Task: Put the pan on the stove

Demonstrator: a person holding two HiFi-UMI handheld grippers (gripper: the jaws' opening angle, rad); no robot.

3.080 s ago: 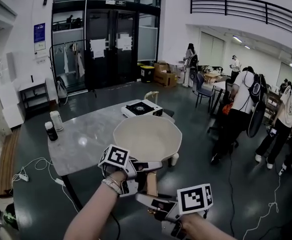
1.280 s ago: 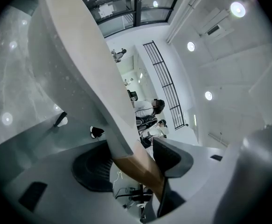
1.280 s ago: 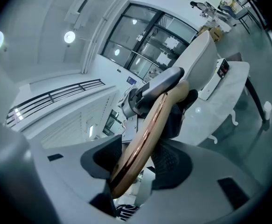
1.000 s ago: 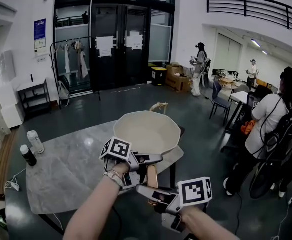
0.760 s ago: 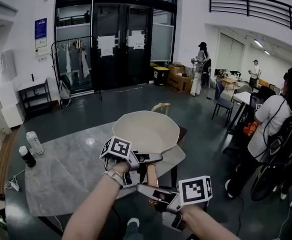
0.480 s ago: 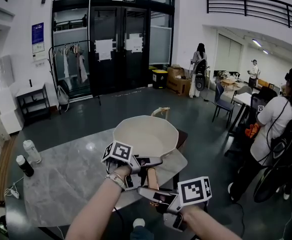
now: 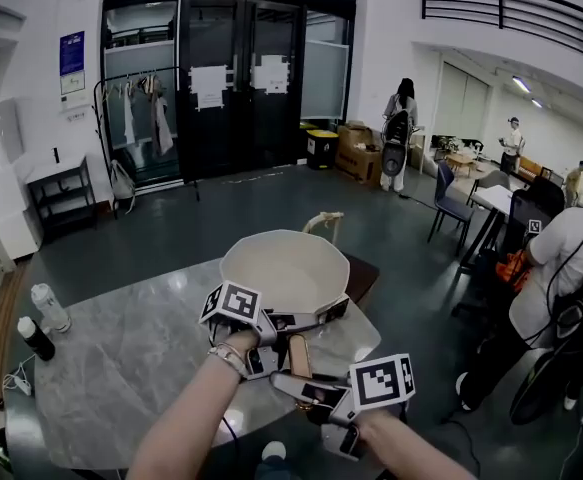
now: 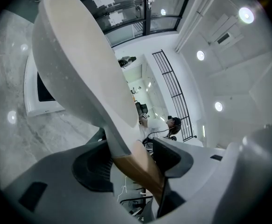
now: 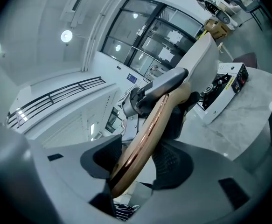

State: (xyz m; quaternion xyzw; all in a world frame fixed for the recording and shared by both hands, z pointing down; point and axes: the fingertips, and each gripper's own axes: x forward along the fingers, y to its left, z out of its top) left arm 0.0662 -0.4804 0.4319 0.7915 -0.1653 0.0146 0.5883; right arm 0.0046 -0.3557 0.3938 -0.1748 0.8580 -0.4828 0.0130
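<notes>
A cream pan [image 7: 284, 268] with a wooden handle [image 7: 299, 353] hangs over the far part of the marble table [image 7: 121, 358]. It covers most of the white portable stove [image 7: 333, 310], of which only a corner shows under the right rim. I cannot tell whether pan and stove touch. My left gripper [image 7: 293, 338] is shut on the handle close to the bowl, and my right gripper [image 7: 296, 388] is shut on its near end. In the left gripper view the handle [image 8: 142, 169] sits between the pads [image 8: 91, 169], with the stove [image 8: 38, 97] behind. The right gripper view shows the handle [image 9: 142, 139] and the stove [image 9: 224, 90].
Two bottles [image 7: 49, 308] [image 7: 33, 338] stand at the table's left end. A dark brown seat [image 7: 363, 273] and a pale chair back [image 7: 321, 223] stand beyond the table. People [image 7: 561, 288] stand to the right on the dark floor.
Both grippers have kept their hold on the handle. The pan, which was short of the stove three seconds ago, now covers it and sits slightly lower in the view.
</notes>
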